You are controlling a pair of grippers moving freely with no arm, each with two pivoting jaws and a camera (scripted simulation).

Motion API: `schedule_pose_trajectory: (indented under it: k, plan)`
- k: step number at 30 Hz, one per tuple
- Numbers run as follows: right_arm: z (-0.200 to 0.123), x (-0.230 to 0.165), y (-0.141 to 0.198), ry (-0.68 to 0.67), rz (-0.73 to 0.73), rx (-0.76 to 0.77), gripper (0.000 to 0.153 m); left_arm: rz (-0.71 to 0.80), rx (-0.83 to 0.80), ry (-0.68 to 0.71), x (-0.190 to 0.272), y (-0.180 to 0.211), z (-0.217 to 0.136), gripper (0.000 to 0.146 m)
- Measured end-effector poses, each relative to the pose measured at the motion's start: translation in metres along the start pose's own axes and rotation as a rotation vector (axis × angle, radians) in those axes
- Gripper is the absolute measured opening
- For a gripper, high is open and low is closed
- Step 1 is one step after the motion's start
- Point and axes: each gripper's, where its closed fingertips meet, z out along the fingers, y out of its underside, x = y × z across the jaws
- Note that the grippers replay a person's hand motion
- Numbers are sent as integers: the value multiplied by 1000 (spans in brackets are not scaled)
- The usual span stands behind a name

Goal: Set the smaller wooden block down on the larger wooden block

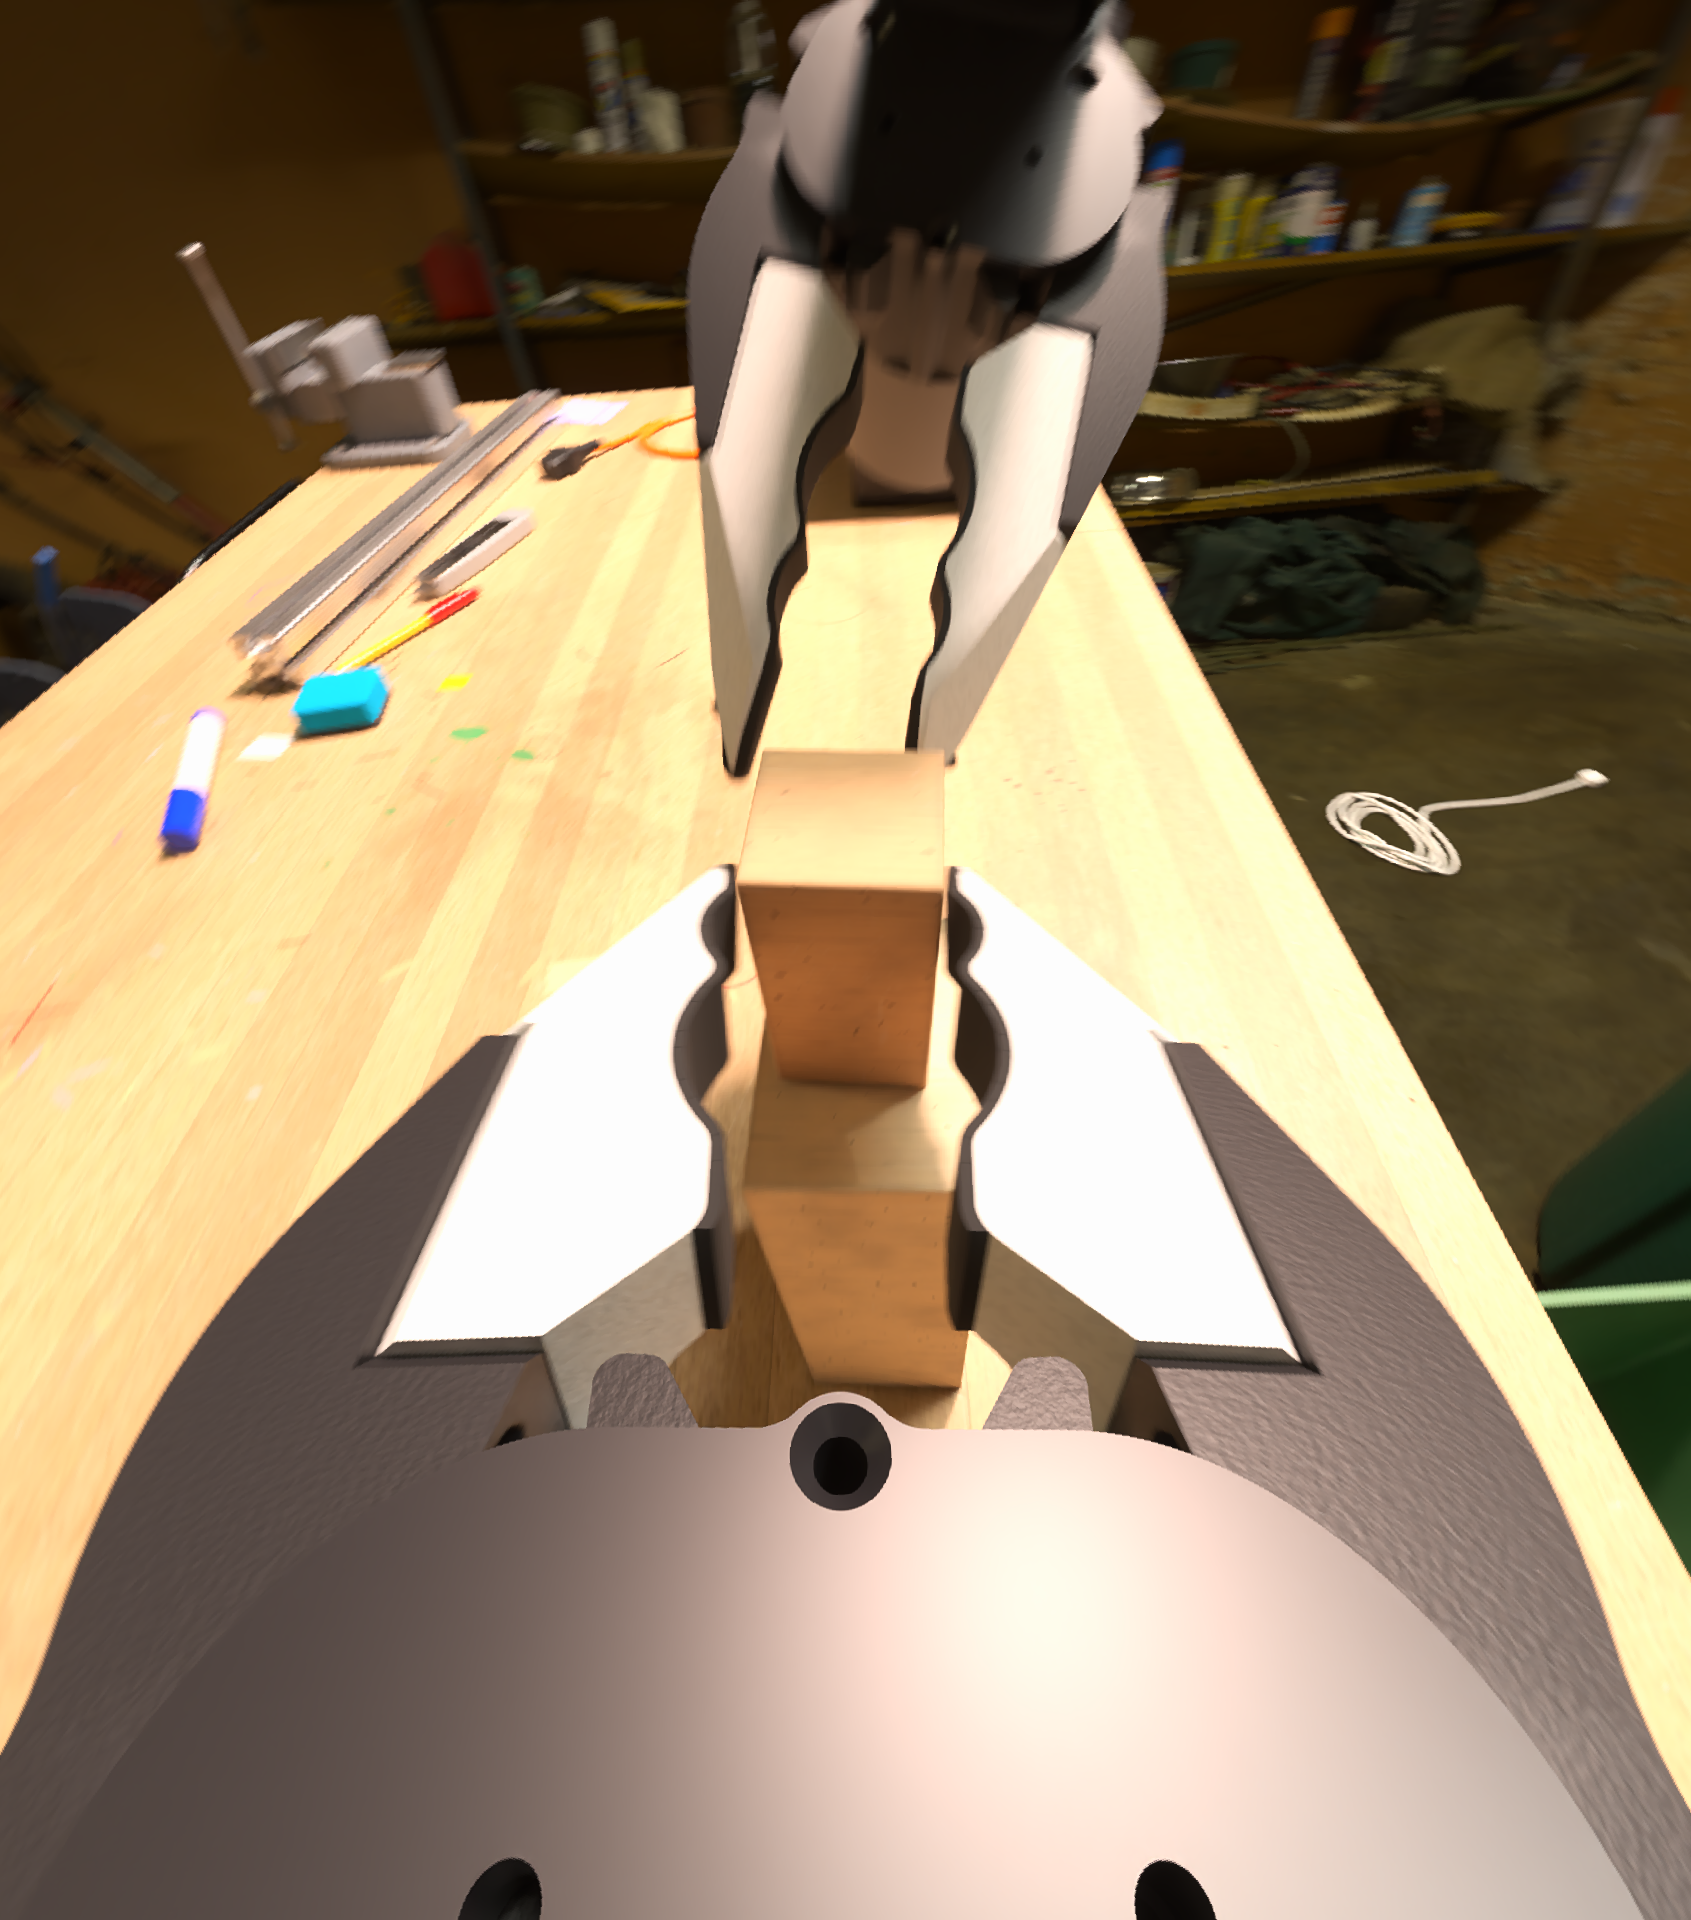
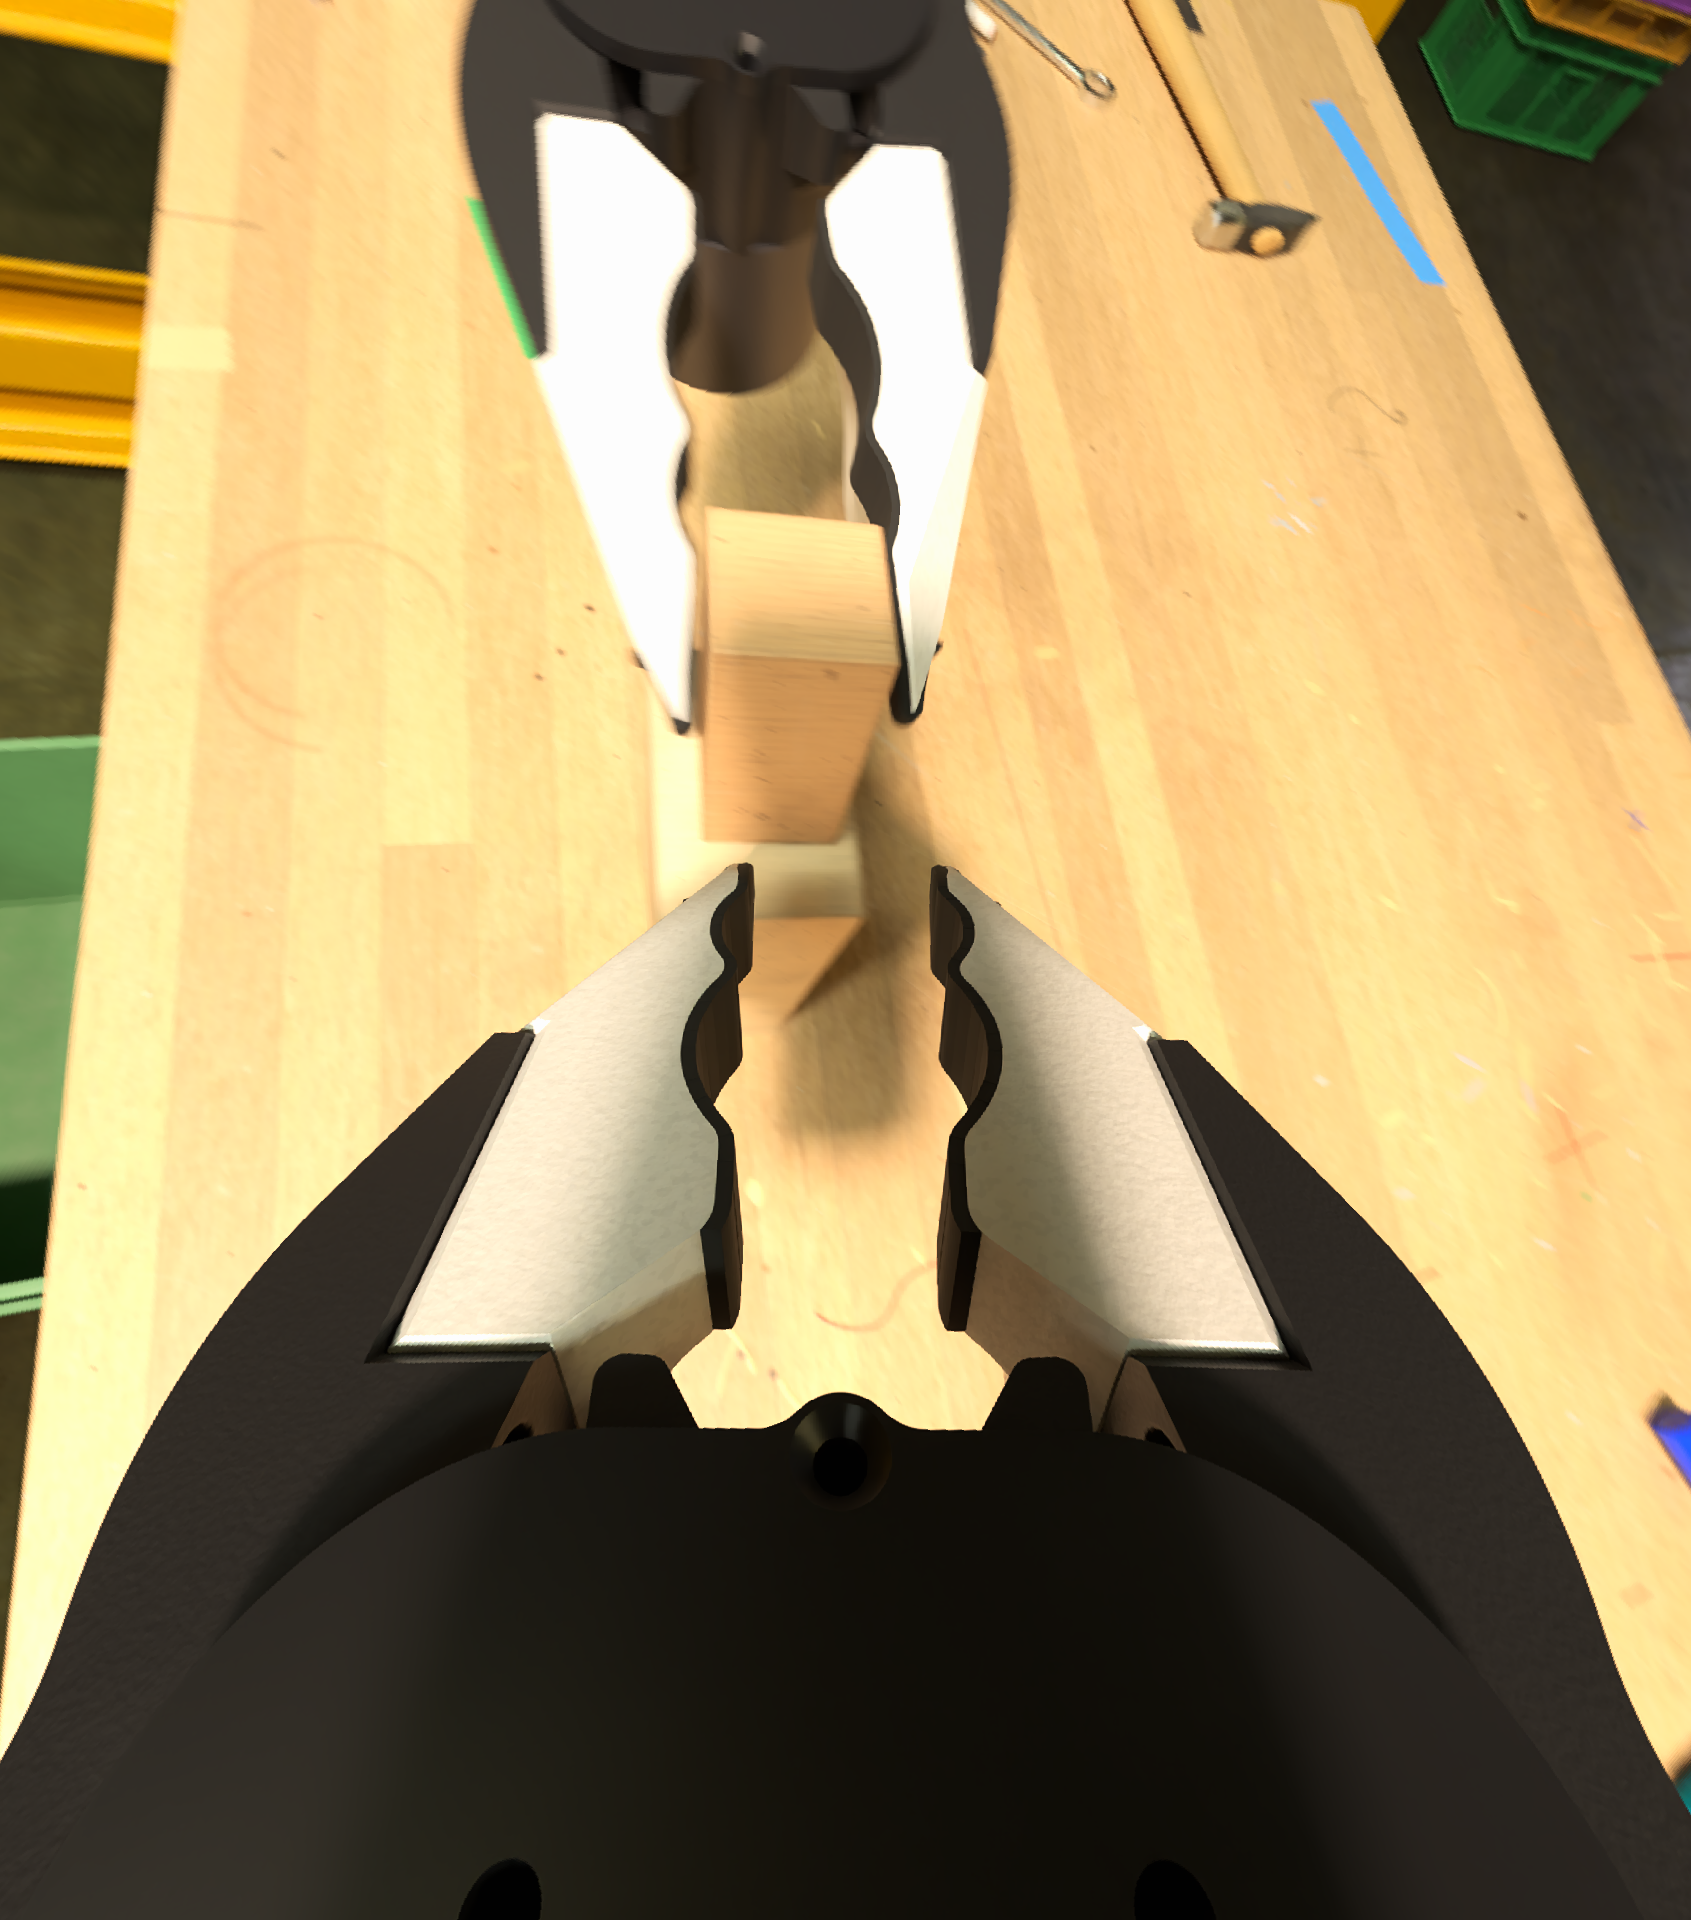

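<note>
Left wrist view: left tool (image 1: 841,894) is clamped on the smaller wooden block (image 1: 836,977), fingertips pressed to its two side faces. That block stands upright, long axis vertical, directly above the larger wooden block (image 1: 856,1278). Its base meets the larger block's top face, but actual contact is unclear. The larger wooden block sits on the counter (image 1: 301,1039) and its long axis is hard to judge. Right tool (image 1: 836,748) is on the far side of the larger wooden block, pointing down, jaws parted, gripping nothing. Right wrist view agrees: right tool (image 2: 841,883) has its fingers spread and nothing between them, just beside the larger wooden block (image 2: 805,935).
</note>
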Motion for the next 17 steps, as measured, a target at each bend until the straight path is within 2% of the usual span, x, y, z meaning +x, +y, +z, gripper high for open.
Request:
schedule_pose_trajectory:
  k: [2, 4, 7, 9, 12, 17]
  plan:
    - [-9, 16, 4, 26, 0, -35, 34, -60, -24, -81, -9, 9, -5, 69]
    - [-18, 37, 13, 26, -11, -84, 34, -119, -23, -147, -14, 16, -11, 78]
    - [-27, 73, 35, 56, -14, -202, 34, -177, 44, -180, -9, 22, -18, 79]
    - [-26, 90, 43, 41, 9, -213, 34, -208, 79, -189, -4, 27, -20, 78]
    - [-14, 102, 56, -16, 13, -203, 34, -255, 87, -178, 3, 39, -19, 77]
    - [8, 105, 90, -94, -6, -305, 34, -291, 33, -152, 11, 57, -19, 77]
